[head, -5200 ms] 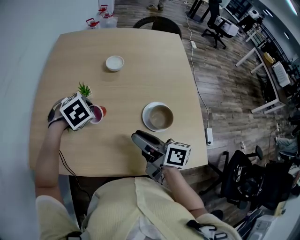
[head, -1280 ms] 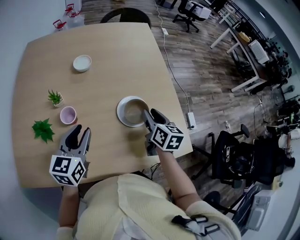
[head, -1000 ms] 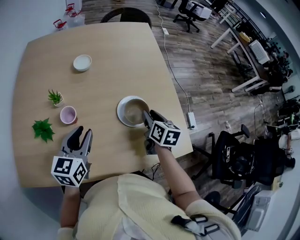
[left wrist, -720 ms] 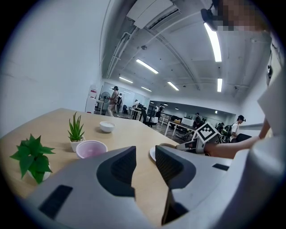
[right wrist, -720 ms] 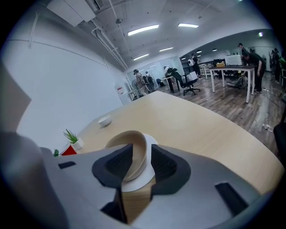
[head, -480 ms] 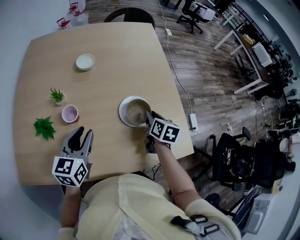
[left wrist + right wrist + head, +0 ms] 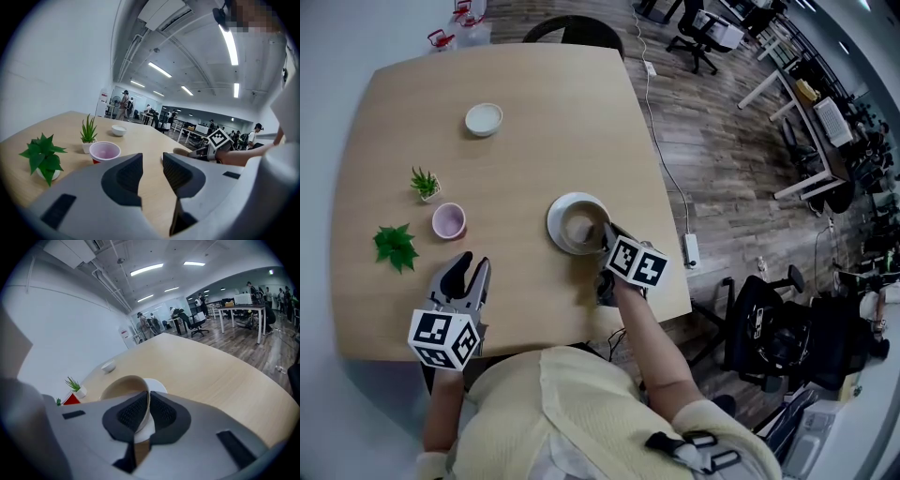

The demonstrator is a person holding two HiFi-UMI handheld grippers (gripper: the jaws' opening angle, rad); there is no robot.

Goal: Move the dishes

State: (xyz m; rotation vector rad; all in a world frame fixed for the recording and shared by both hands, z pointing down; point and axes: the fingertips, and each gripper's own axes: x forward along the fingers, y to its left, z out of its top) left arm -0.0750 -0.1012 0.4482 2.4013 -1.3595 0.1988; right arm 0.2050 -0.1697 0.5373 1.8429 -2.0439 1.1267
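On the bowl (image 7: 577, 227) rim, tilted-down right gripper (image 7: 606, 238) jaws just closed.

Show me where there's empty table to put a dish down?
Biggest bare patch: the far side of the table, between the small white dish and the bowl. Also the near edge, between the left gripper and the right gripper, whose fingers have just closed on the bowl's rim. Crowded: the left side, with spiky plant, pink cup, leafy plant.
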